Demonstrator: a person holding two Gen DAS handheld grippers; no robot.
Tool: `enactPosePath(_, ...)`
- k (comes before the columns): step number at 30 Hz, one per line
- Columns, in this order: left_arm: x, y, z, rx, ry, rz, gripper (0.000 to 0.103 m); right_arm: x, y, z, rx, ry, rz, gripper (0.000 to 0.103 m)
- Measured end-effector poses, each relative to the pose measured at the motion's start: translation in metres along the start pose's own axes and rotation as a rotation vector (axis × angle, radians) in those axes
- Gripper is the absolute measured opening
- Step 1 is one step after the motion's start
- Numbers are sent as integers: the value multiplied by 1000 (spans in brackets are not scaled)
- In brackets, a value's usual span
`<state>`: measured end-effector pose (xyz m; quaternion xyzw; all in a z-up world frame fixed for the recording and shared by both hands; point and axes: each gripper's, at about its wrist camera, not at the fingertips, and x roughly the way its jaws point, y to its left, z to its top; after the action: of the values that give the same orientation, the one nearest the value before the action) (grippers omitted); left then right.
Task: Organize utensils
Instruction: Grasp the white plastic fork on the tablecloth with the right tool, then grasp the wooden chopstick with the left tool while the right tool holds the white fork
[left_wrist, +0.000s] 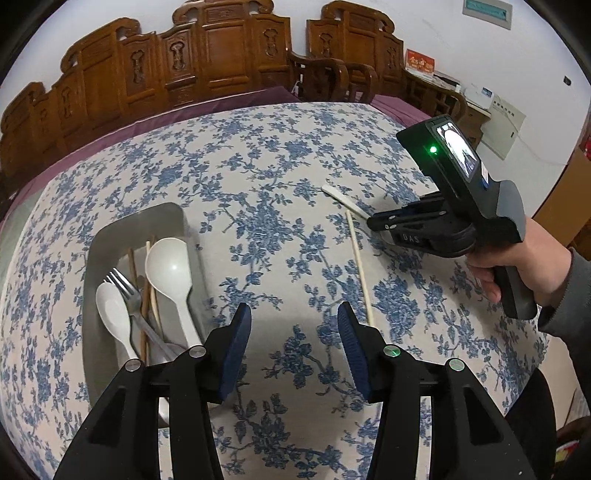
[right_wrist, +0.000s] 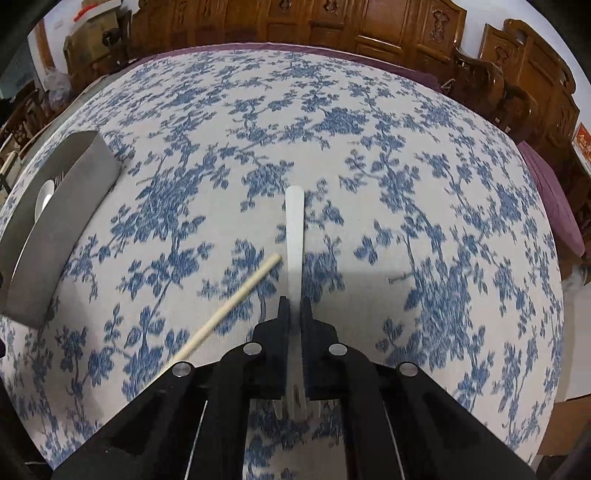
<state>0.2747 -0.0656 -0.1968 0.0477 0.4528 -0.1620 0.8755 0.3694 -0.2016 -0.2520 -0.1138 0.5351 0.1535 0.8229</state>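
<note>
My right gripper (right_wrist: 294, 306) is shut on a white plastic fork (right_wrist: 294, 221); its handle points away and its tines show behind the fingers. In the left wrist view the right gripper (left_wrist: 373, 221) is at the right, the fork's handle (left_wrist: 341, 199) sticking out to the left just over the cloth. A wooden chopstick (left_wrist: 360, 269) lies on the cloth beside it, also seen in the right wrist view (right_wrist: 229, 302). My left gripper (left_wrist: 293, 332) is open and empty, just right of a grey tray (left_wrist: 99, 236) holding two white spoons (left_wrist: 170, 269), a metal fork (left_wrist: 127, 290) and chopsticks.
The table has a blue floral cloth (left_wrist: 258, 166). The grey tray (right_wrist: 62, 206) stands at the far left in the right wrist view. Carved wooden chairs (left_wrist: 221, 55) line the far edge of the table.
</note>
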Motion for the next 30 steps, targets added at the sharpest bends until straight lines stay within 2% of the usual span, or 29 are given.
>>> enactPosePath(14, 24, -43, 0, 43, 32, -22, 46, -61, -24, -77, 106, -109, 42, 7)
enactPosePath(30, 77, -71, 5, 77, 118, -5, 46, -84, -23, -107, 107, -165, 79, 7)
